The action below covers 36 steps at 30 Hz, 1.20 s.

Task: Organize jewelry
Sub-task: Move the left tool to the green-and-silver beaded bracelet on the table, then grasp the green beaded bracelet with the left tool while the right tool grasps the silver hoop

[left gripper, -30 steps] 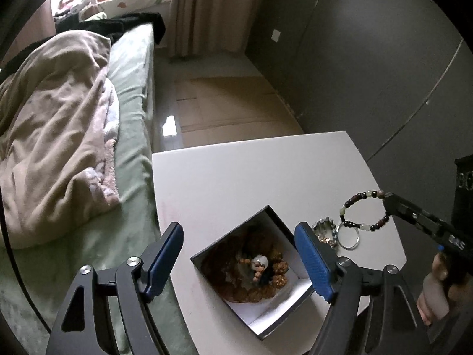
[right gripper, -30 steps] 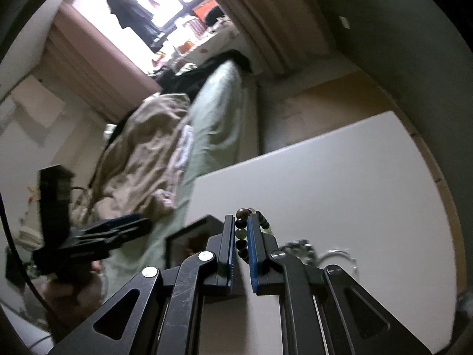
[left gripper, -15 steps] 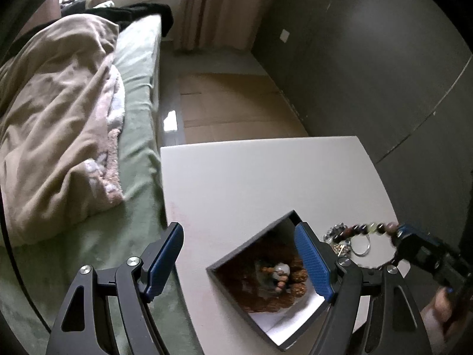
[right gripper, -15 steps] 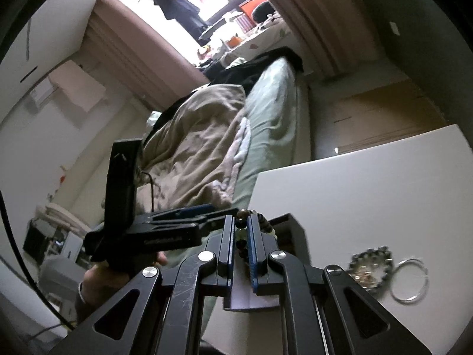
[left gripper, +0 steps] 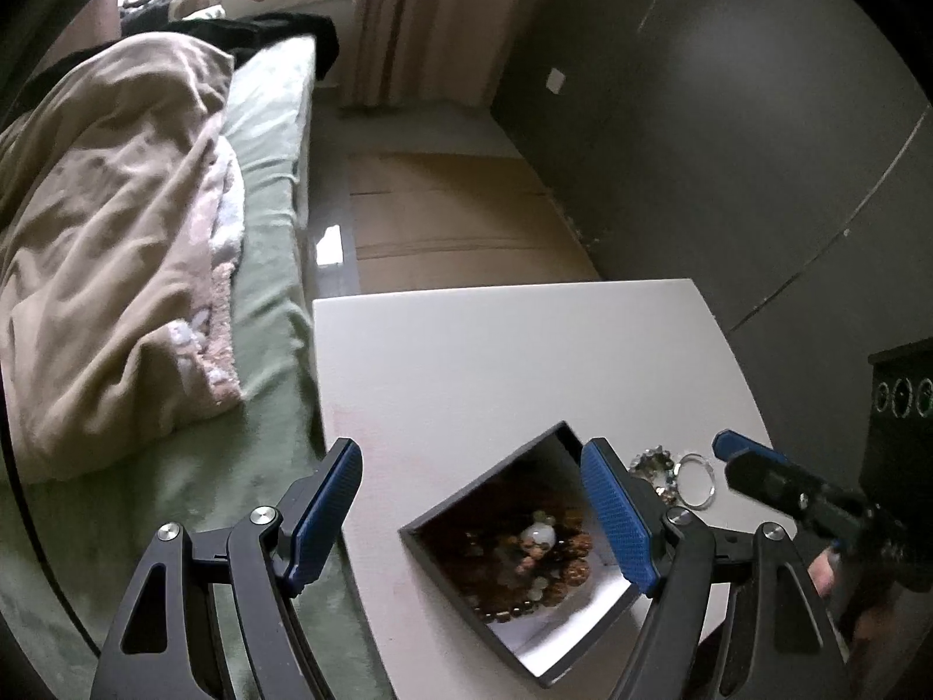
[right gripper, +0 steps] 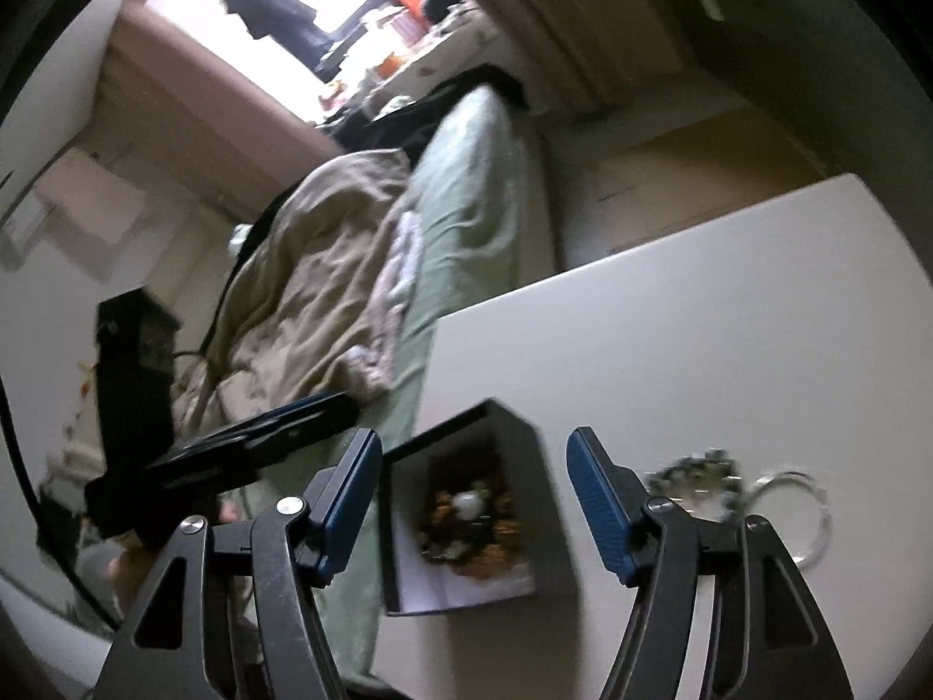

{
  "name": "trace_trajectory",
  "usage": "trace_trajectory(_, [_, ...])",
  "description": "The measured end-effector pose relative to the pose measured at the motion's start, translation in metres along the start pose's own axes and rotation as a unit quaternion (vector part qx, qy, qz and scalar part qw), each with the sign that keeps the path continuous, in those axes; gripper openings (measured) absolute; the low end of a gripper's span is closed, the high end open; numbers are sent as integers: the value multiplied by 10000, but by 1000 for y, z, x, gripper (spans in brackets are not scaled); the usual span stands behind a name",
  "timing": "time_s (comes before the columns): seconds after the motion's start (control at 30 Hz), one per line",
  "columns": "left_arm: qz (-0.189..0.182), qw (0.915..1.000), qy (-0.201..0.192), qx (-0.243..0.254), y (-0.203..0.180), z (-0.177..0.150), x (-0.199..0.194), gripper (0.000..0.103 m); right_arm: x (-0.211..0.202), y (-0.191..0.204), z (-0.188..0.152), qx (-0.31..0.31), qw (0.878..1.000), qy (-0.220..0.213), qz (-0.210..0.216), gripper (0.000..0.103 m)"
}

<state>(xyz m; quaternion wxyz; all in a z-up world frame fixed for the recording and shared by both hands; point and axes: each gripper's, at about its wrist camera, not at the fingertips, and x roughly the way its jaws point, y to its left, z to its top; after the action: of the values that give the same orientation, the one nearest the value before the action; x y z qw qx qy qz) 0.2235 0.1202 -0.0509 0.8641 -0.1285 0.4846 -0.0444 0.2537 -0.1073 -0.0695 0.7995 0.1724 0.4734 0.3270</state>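
- Nearest, the left gripper (left gripper: 469, 516) hangs with its blue-padded jaws spread wide and nothing between them, over the near left corner of the white table (left gripper: 495, 361).
- The right gripper (right gripper: 475, 510) is likewise spread wide and empty, poised above the same corner from the other side; in the left wrist view its tip (left gripper: 758, 469) shows by the table's right edge.
- Below them sits the dark open-topped box (left gripper: 548, 449), turned cornerwise. Its near corner lies close to the table's front edge, and its left corner is near the side that faces the bed.
- Inside the box lies a heap of beaded bracelets (left gripper: 525, 554), brown and amber beads with one pale round bead on top, resting on a white lining.
- Just right of the box, on the bare tabletop, lie a sparkly silver bracelet (left gripper: 653, 464) and a thin clear ring (left gripper: 697, 481), touching or nearly so. Both are near the table's right edge.
- Beyond the box, the tabletop runs bare to its far edge.
- The green bed (left gripper: 262, 186) runs along the table's left edge, with a beige blanket (left gripper: 111, 221) bunched on it.
- Past the far edge there is flattened cardboard (left gripper: 455, 221) on the floor, a dark grey wall (left gripper: 729, 116) on the right, and a curtain (left gripper: 420, 17) at the back.
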Motion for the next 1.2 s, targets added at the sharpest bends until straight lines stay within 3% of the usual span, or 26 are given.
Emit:
trace_trajectory(0.33, [-81,9995,30,315,-48,1,-1,78,-43,-33,3,327,9984,-256,-381,67])
trace_trajectory(0.57, [-100,9970,176,747,-96,-4,15,77,-61,-66,2,651,9954,-74,-702,67])
trace_trajectory(0.7, [-103,9939,526,962,-120,-9,38,60,-73,-80,0,790,9942,-40,-731,67])
trace_trajectory(0.97, [87,9895,912,1120,-142,-14,80,37,-107,-112,-8,1067,9908,-115,-829,67])
trace_trajectory(1.2, [342,9855,1157,1194,-144,-13,112,26,-122,-135,-10,1242,9873,-99,-990,67])
